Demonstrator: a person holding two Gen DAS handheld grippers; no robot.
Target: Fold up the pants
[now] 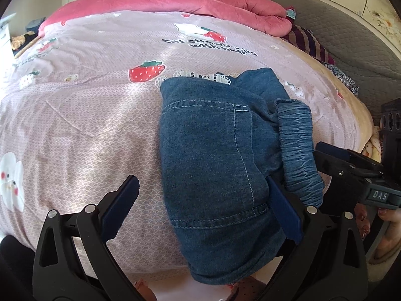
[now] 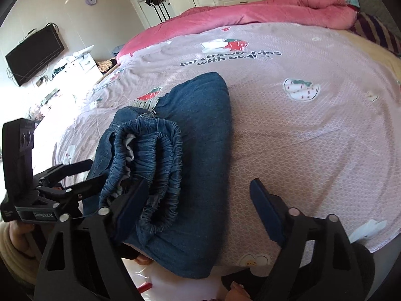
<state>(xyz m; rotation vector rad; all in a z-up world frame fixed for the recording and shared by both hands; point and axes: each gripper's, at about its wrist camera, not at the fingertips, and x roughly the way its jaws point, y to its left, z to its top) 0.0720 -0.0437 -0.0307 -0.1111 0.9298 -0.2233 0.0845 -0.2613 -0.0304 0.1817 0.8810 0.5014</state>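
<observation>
Blue denim pants [image 1: 213, 155] lie folded into a thick bundle near the front edge of the bed, their gathered elastic waistband [image 1: 298, 148] on the right side. My left gripper [image 1: 205, 200] stands open and wide. Its left finger hovers over bare sheet, and its right finger [image 1: 283, 208] sits in the crease beside the waistband. In the right wrist view the pants [image 2: 200, 130] fill the centre. My right gripper [image 2: 200, 200] is open, its left finger [image 2: 135, 200] against the waistband [image 2: 155, 163] and the other over the sheet. The left gripper [image 2: 97, 169] reaches in from the left.
The bed wears a pink sheet [image 1: 87, 115] printed with strawberries. A pink quilt [image 1: 175, 2] is bunched along the far side and striped fabric [image 1: 310, 42] lies at the right. The right gripper [image 1: 323, 153] enters from the right, held by a hand [image 1: 363, 220]. The bed's front edge [image 2: 250, 271] is close below.
</observation>
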